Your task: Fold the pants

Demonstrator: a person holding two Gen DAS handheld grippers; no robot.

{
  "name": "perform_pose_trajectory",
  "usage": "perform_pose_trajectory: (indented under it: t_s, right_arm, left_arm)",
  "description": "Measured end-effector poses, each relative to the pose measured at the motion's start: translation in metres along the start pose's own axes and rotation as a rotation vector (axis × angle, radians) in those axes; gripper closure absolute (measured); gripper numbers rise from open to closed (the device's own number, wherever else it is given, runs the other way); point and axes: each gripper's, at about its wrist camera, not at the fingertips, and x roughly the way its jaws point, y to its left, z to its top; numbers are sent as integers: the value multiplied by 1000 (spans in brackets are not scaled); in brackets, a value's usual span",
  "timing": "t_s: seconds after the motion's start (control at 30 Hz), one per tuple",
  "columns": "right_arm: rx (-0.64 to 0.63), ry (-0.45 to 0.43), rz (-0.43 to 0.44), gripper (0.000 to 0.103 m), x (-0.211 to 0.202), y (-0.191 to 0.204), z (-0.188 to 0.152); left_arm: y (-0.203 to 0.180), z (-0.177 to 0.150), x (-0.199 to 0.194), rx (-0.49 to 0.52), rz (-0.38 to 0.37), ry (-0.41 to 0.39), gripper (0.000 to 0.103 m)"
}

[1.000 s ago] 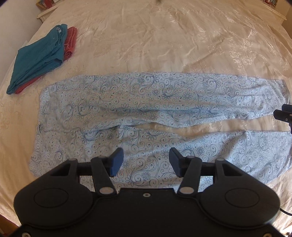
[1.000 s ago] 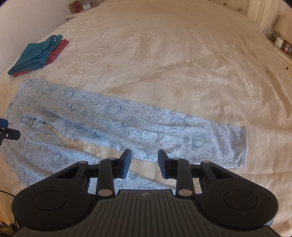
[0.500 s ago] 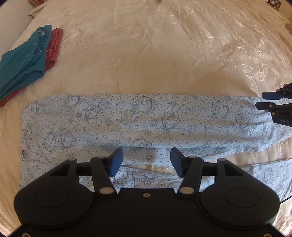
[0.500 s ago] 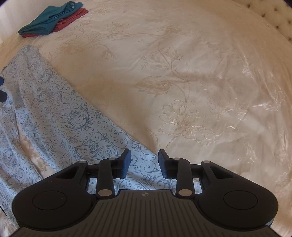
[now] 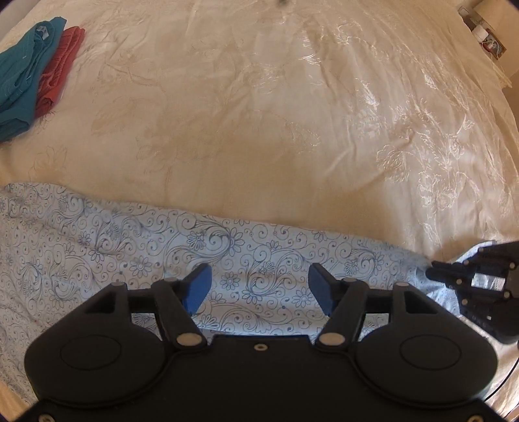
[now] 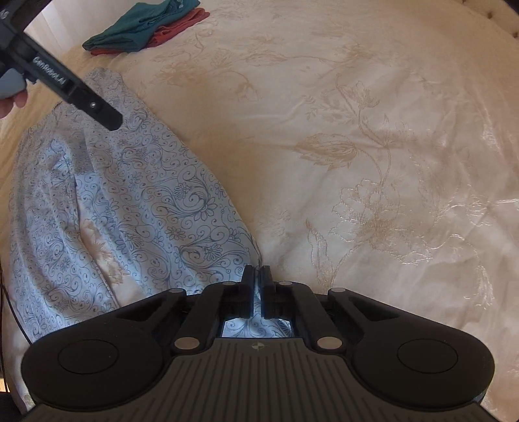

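Observation:
Light blue pants [image 5: 129, 246] with a dark swirl print lie flat across the cream bedspread [image 5: 259, 113]. My left gripper [image 5: 259, 279] points down over the far leg near its upper edge. Its blue-padded jaws are opening, with fabric below them and nothing pinched. My right gripper [image 6: 258, 272] is closing on the far edge of the pants [image 6: 146, 194] near the cuff end, and a sliver of fabric is pinched between its pads. In the left wrist view the right gripper [image 5: 433, 274] sits at the right end of the leg.
Folded teal and red clothes [image 5: 19, 81] lie at the far left of the bed, also seen as a stack [image 6: 142, 26] in the right wrist view. A hand [image 6: 9, 100] holds the left tool. Small items [image 5: 486, 35] stand on a bedside surface, far right.
Both grippers dropped lower and moved toward the far edge of the far leg. The right jaws went from open to closed on the fabric edge. The left jaws spread a little wider.

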Motion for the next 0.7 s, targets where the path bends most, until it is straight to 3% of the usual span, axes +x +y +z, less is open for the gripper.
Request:
perform_pose_trajectory:
  t_s: [0.3, 0.7]
  right_arm:
    - [7, -76, -83, 99, -28, 17, -28]
    - [-51, -106, -103, 99, -30, 26, -25]
  left_arm:
    - [8, 31, 27, -173, -110, 88, 34]
    - [7, 46, 59, -215, -19, 193, 33]
